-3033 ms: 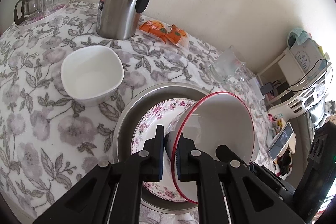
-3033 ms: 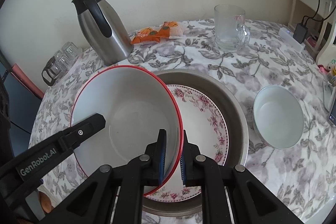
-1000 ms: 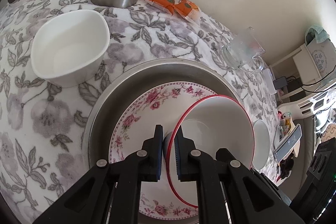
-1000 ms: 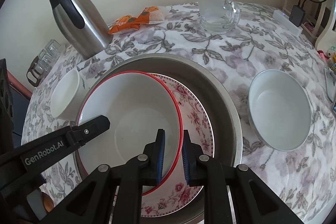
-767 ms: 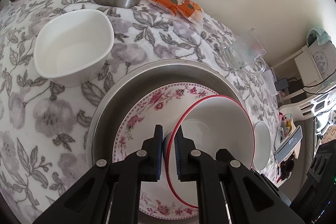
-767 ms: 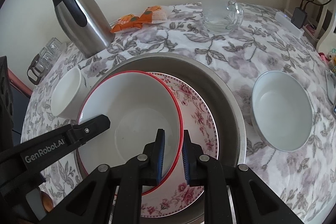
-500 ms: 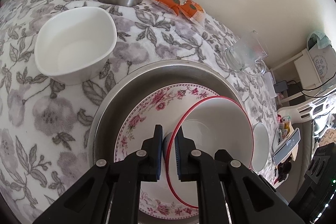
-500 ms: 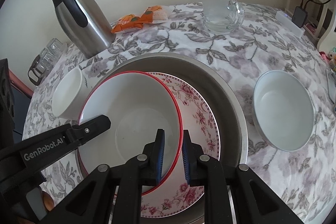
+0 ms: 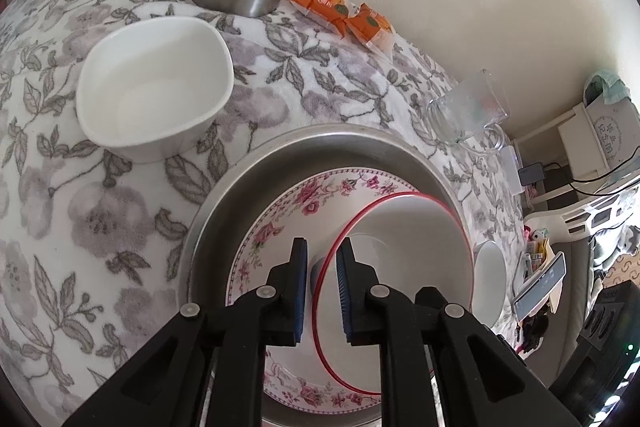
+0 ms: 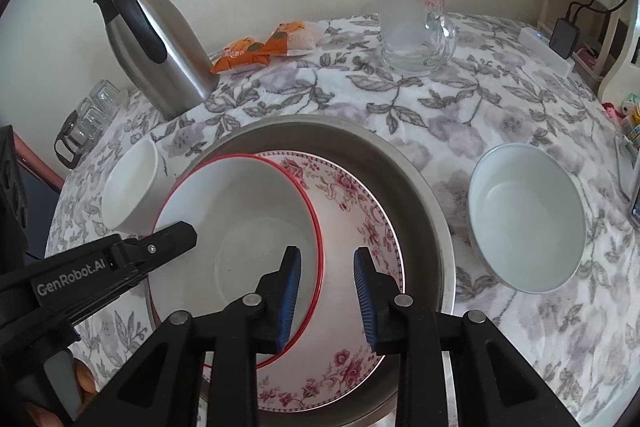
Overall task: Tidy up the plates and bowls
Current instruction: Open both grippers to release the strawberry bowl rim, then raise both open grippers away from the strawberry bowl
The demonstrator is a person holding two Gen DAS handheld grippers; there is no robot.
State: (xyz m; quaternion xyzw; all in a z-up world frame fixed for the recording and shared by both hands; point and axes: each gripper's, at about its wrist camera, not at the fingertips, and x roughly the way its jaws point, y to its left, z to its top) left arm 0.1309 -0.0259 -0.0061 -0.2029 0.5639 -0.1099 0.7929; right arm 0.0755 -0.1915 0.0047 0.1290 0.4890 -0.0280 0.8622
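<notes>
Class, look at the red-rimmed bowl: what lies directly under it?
The red-rimmed bowl sits on a floral plate, which lies inside a large metal basin. The bowl covers much of the plate, so whether anything else lies beneath it cannot be seen.

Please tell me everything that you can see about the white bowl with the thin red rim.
The white bowl with the thin red rim looks ceramic, glossy, round, deep and empty. It sits tilted on the pink-flowered plate inside the wide metal basin. The left gripper and right gripper each straddle its rim, with jaws opening.
</notes>
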